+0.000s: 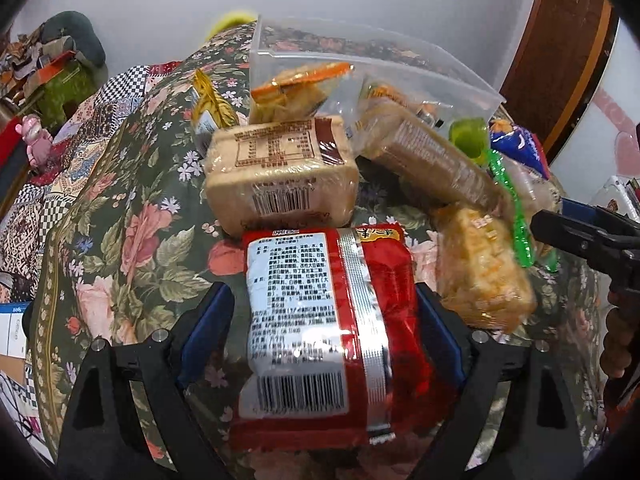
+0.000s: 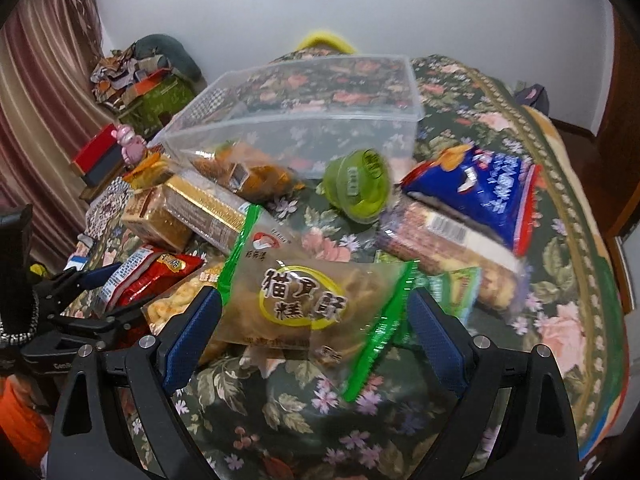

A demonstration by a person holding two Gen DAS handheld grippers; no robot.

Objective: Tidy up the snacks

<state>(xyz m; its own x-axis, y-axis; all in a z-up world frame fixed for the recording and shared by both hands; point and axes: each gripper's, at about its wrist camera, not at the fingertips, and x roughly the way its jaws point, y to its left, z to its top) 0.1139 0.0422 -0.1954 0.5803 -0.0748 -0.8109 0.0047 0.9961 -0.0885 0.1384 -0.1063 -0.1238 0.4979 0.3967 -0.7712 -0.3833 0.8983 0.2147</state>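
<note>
My left gripper (image 1: 324,304) is shut on a red noodle packet (image 1: 332,332), its blue pads pressing both sides; the packet also shows in the right wrist view (image 2: 148,276). My right gripper (image 2: 316,312) has its pads at both edges of a clear green-edged pastry bag (image 2: 304,300) and seems closed on it. A clear plastic bin (image 2: 304,120) lies tipped on the floral cloth behind the snacks, with a few packets inside. A tan cracker pack (image 1: 280,172) sits just beyond the red packet.
A green cup (image 2: 360,184), a blue chip bag (image 2: 480,192), a long biscuit pack (image 2: 444,248) and a gold box (image 2: 176,208) crowd the cloth-covered table (image 2: 560,320). A yellow rice-cracker pack (image 1: 484,276) lies right of my left gripper. Clutter stands at the far left.
</note>
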